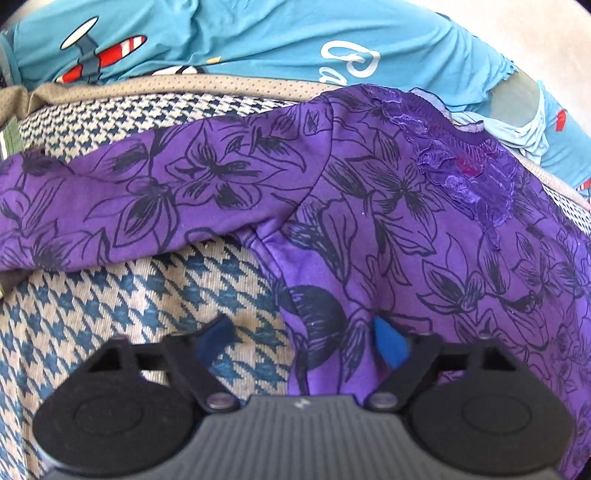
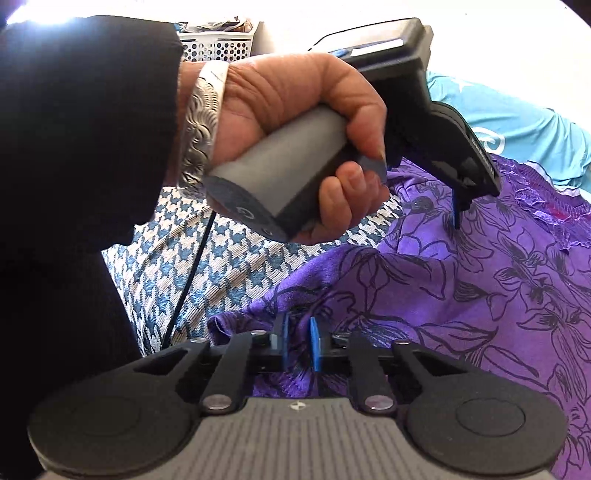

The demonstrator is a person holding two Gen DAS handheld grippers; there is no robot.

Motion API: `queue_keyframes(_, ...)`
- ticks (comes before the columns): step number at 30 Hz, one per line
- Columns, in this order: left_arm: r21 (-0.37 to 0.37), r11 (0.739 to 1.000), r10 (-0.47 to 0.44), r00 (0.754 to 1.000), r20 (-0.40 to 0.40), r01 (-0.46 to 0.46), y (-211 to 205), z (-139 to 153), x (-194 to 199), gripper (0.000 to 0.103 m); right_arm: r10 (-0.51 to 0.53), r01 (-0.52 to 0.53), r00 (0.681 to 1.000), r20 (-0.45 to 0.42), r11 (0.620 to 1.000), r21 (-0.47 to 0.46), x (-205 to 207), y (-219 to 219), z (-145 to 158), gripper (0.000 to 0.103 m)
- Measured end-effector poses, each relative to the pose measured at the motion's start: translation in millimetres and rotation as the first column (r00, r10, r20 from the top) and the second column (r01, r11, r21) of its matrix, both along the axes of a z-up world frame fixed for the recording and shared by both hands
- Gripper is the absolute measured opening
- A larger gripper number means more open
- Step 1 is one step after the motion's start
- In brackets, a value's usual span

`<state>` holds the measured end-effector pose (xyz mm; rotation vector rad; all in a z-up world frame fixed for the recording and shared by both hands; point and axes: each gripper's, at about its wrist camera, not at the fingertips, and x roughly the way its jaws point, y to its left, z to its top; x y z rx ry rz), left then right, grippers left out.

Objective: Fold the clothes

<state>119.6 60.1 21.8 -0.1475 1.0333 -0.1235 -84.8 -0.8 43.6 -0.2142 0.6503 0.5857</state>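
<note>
Your purple floral top (image 1: pixel 406 229) lay spread over the houndstooth cover (image 1: pixel 110 325), a coarse blue-and-cream weave. The top was soft jersey printed with black outlined flowers, with a ruffled lace trim (image 1: pixel 461 177) running down from its neckline. One sleeve stretched out flat to the left in the left wrist view.

Your left gripper (image 1: pixel 303 339) pointed down at the top's side edge, its blue-padded fingers (image 1: pixel 388 343) standing apart: one over the bare weave, the other against the purple cloth, with the edge between them and not pinched.

Your right gripper (image 2: pixel 298 343) had its fingers (image 2: pixel 314 343) drawn nearly together on a fold of the purple hem.

Your left hand (image 2: pixel 295 122) wrapped the grey handle, with an engraved metal bangle (image 2: pixel 203 125) at the wrist.

A turquoise garment (image 1: pixel 258 33) with a striped plane print lay crumpled beyond the top.
</note>
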Motion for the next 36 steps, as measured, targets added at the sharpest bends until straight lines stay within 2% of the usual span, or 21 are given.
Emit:
queue_keyframes(4, -0.005, 1.0, -0.013, 1.0, 0.009, 0.013, 0.7, 1.3, -1.4, 0.039, -0.004, 0.004, 1.0, -0.012, 1.0, 0.023, 2.3, -4.6, 1.6, 0.004)
queue_keyframes(6, -0.009, 1.0, -0.013, 1.0, 0.016, 0.013, 1.8, 2.4, -2.5, 0.019, -0.005, 0.006, 1.0, -0.024, 0.999, 0.037, 3.8, -7.5, 4.6, 0.004)
queue_keyframes(8, 0.005, 1.0, -0.011, 0.999, 0.035, 0.01, 1.3, 5.3, -4.0, 0.016, 0.008, -0.007, 0.999, -0.032, 0.999, 0.048, 3.3, -8.5, 6.8, 0.004)
queue_keyframes(10, 0.028, 1.0, -0.011, 0.998, 0.061, 0.01, 0.0, 8.9, -5.7, 0.015, 0.037, -0.034, 0.998, -0.045, 0.997, 0.067, 0.9, -8.7, 9.9, 0.003)
queue_keyframes(12, 0.096, 0.995, -0.028, 0.993, 0.118, 0.017, -5.0, 15.4, -8.5, 0.015, 0.071, -0.068, 0.996, -0.045, 0.995, 0.07, -3.3, -6.7, 13.1, 0.003)
queue_keyframes(14, 0.132, 0.991, -0.03, 0.989, 0.145, 0.011, -6.6, 19.0, -8.2, 0.015, 0.107, -0.103, 0.993, -0.043, 0.992, 0.077, -7.3, -3.8, 16.5, 0.004)
queue_keyframes(17, 0.157, 0.987, -0.003, 0.992, 0.125, -0.017, -2.7, 15.5, -5.5, 0.015, 0.13, -0.126, 0.991, -0.043, 0.988, 0.084, -7.7, 1.9, 19.1, 0.004)
queue_keyframes(21, 0.227, 0.972, 0.028, 0.993, 0.118, -0.054, 3.1, 10.3, -4.3, 0.015, 0.152, -0.147, 0.987, -0.061, 0.986, 0.075, -3.6, 9.6, 16.0, 0.004)
queue_keyframes(23, 0.205, 0.976, 0.056, 0.994, 0.097, -0.075, 10.6, 6.4, -3.4, 0.015, 0.156, -0.152, 0.986, -0.065, 0.986, 0.067, -3.7, 13.6, 13.0, 0.004)
queue_keyframes(26, 0.208, 0.971, 0.1, 0.989, 0.11, -0.121, 18.9, 7.5, -4.6, 0.017, 0.167, -0.163, 0.984, -0.064, 0.985, 0.063, -3.8, 18.4, 12.9, 0.004)
queue_keyframes(28, 0.186, 0.974, 0.11, 0.986, 0.126, -0.132, 22.9, 12.2, -8.3, 0.02, 0.173, -0.169, 0.983, -0.065, 0.984, 0.06, -3.6, 19.4, 13.4, 0.004)
queue_keyframes(30, 0.15, 0.98, 0.111, 0.983, 0.148, -0.133, 26.3, 18.8, -13.5, 0.034, 0.177, -0.172, 0.982, -0.068, 0.983, 0.063, -4.0, 17.6, 14.4, 0.005)
queue_keyframes(34, 0.125, 0.989, 0.059, 0.984, 0.17, -0.081, 21.1, 26.2, -26.2, 0.044, 0.231, -0.216, 0.963, -0.141, 0.97, 0.109, -7.3, 8.3, 18.2, 0.007)
queue_keyframes(36, 0.122, 0.992, 0.02, 0.985, 0.171, -0.041, 12.9, 27.1, -32.8, 0.048, 0.24, -0.228, 0.963, -0.121, 0.968, 0.1, -16.5, 3.6, 21.2, 0.007)
